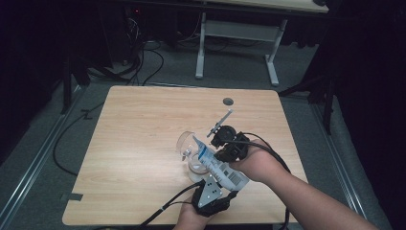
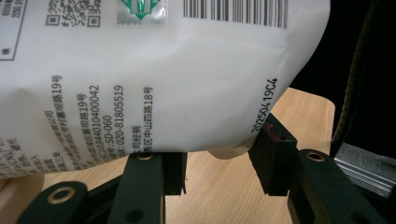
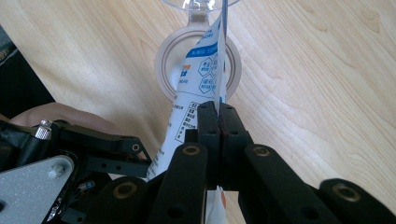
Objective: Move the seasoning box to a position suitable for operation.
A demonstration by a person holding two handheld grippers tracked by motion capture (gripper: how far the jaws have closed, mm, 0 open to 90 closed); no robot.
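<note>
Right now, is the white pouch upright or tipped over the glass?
Tipped: the white pouch slants down toward the glass, its edge pinched in the right gripper.

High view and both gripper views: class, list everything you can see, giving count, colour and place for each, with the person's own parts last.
Table: one, light wood, centre.
Pouch: one, white with blue print and barcode, tilted towards the glass.
Glass: one, clear, stemmed, lying near the table's middle.
Desk frame: one, white, on the floor behind.
Left gripper: one, black, jaws at the pouch's bottom edge.
Right gripper: one, black, clamped on the pouch's edge.
Forearm: one, lower right.
</note>
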